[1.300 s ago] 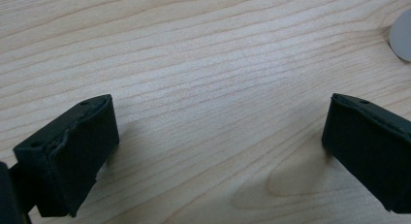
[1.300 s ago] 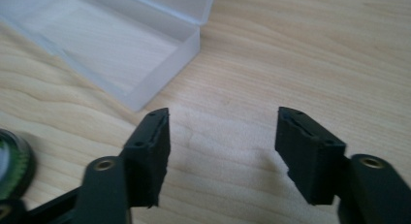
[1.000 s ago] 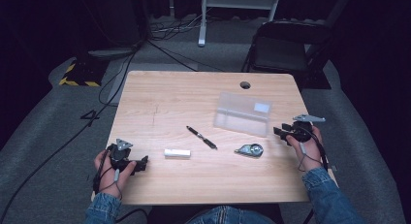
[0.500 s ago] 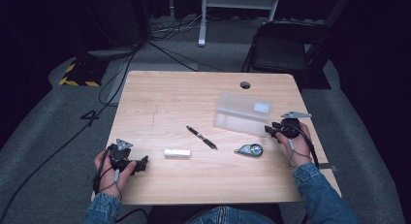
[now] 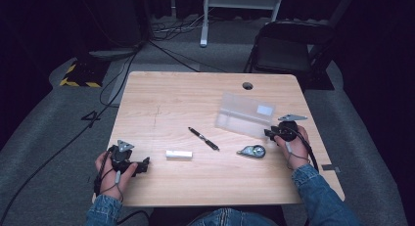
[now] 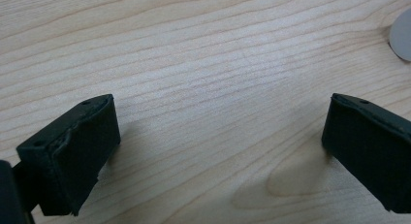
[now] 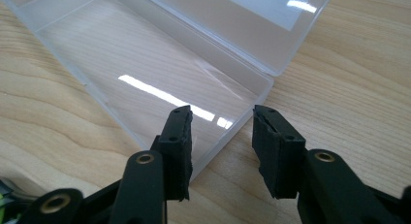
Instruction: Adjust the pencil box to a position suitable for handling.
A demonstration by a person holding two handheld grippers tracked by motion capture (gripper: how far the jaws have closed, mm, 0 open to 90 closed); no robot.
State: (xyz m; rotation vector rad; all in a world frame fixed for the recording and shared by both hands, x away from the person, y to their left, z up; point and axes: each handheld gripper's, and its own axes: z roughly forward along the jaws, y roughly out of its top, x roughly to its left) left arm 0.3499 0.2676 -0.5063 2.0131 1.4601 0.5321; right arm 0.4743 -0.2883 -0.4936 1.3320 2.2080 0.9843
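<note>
A clear plastic case (image 5: 244,114) lies open on the right half of the wooden table (image 5: 171,99), its lid raised. My right gripper (image 5: 270,133) sits at the case's near right corner, open, its jaws straddling the corner of the case's tray (image 7: 145,73) with nothing gripped. A black pen (image 5: 204,138) lies at the middle of the table, a white eraser (image 5: 178,154) to its near left, and a grey correction-tape dispenser (image 5: 251,151) to its near right. My left gripper (image 5: 143,165) rests open at the near left, over bare wood (image 6: 208,127).
A round cable hole (image 5: 247,85) is near the table's far edge. A dark folding chair (image 5: 284,50) stands beyond the table on the right. Cables (image 5: 122,84) run over the grey floor at left. A white round edge (image 6: 401,37) shows at the left gripper view's right border.
My right gripper has moved left and a little nearer, up to the open case's corner. The left gripper has stayed in place.
</note>
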